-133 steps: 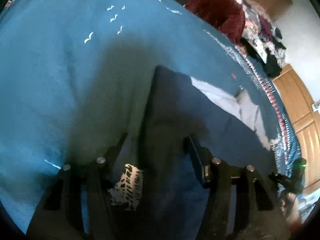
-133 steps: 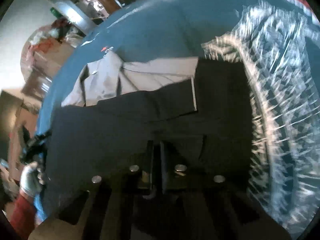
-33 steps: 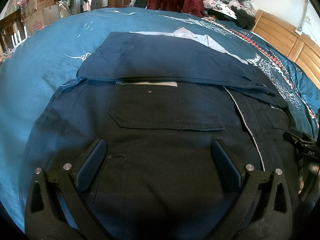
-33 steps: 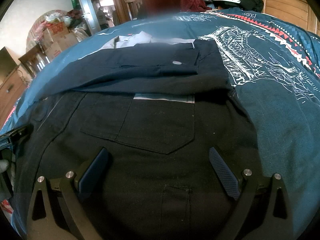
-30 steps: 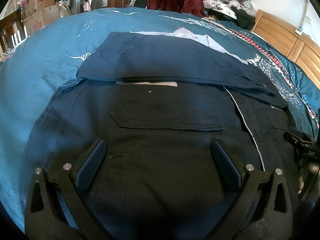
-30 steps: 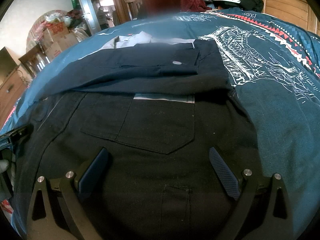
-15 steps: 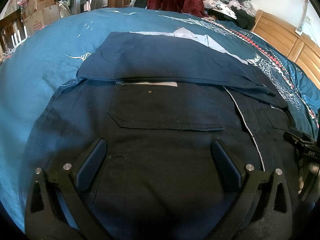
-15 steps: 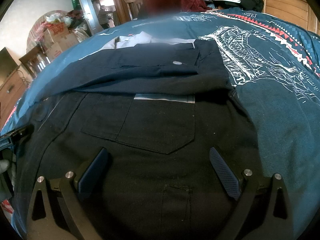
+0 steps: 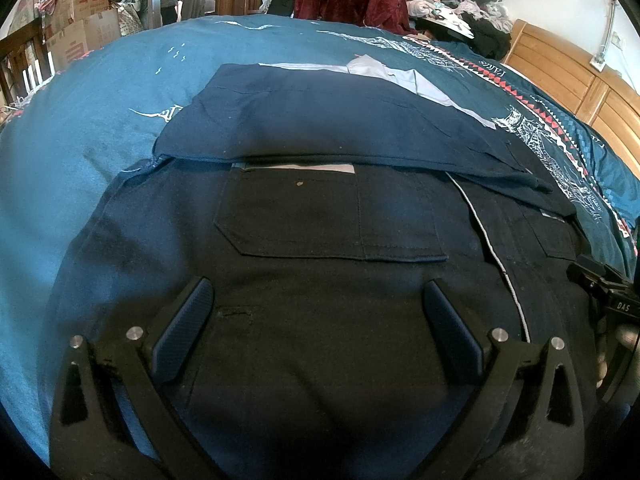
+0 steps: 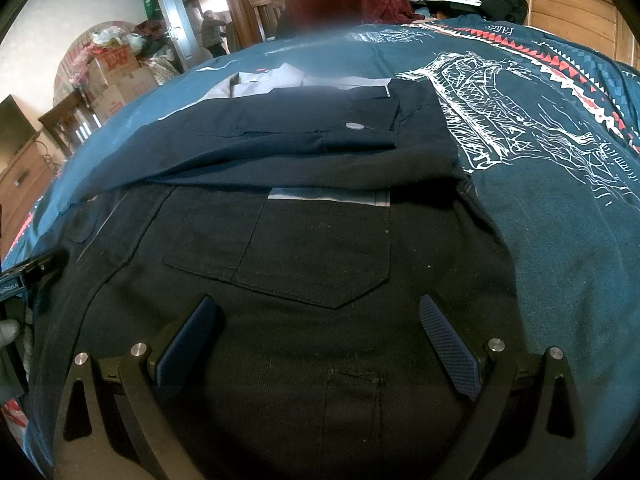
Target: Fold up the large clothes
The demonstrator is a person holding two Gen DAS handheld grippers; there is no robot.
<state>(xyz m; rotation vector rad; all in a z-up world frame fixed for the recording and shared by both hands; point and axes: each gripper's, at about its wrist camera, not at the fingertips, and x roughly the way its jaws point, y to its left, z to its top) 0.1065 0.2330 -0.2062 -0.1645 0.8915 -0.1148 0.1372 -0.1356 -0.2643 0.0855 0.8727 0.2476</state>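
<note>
- A cluttered bedroom: a bed under a teal printed bedspread (image 9: 100,128), with stacked cardboard boxes (image 9: 80,20) at the far left and a wooden headboard (image 9: 568,76) at the far right.
- The task's thing, a large dark navy work jacket (image 9: 320,240), lies flat on the bed with its upper part folded down; the fold edge runs left to right across both views.
- The left gripper (image 9: 316,324) hovers over the near hem on the jacket's left half, its fingers (image 9: 188,320) spread wide and clamping nothing.
- The patch pocket (image 10: 296,256) sits straight ahead of each gripper.
- The right gripper (image 10: 316,332) is over the right half, fingers (image 10: 444,340) equally apart and empty.
- Judgement: both grippers are about equally near the hem, so the next fold likely carries it away from the person, across the jacket's left-to-right long axis.
</note>
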